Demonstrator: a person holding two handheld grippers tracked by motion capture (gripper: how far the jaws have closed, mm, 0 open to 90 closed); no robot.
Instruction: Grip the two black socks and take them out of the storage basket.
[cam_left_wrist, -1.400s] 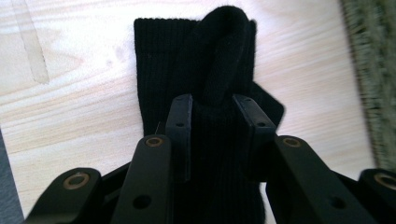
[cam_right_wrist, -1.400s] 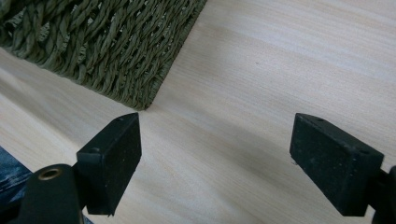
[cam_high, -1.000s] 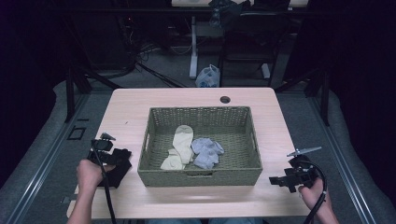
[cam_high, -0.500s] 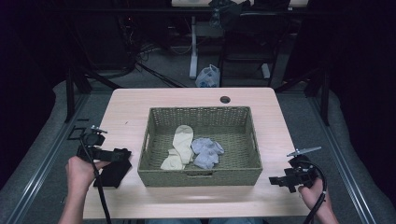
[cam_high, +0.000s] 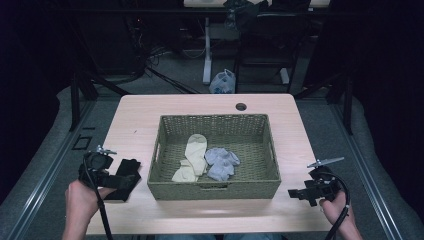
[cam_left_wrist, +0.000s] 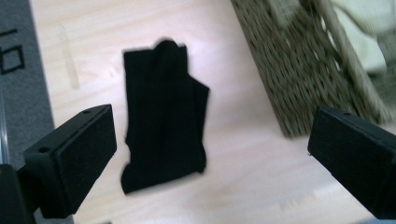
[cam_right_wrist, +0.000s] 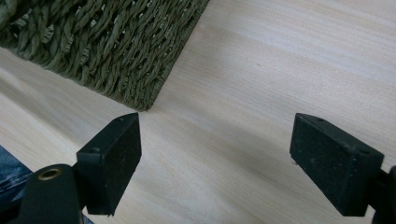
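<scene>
Left hand-held gripper (cam_left_wrist: 205, 154) pulled back off the black sock (cam_left_wrist: 163, 116), jaws spread wide; right one (cam_right_wrist: 229, 163) spread too, idle. Next's probably regrabbing it for the basket (cam_high: 165, 145).

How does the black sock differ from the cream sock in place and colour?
The black sock lies flat on the table, outside the basket on its left; the cream sock lies inside the basket, beside a pale blue sock. The black sock is very dark, the cream sock light. The black sock sits just before the open left claw; the cream sock is farther from it. No claw holds either.
</scene>
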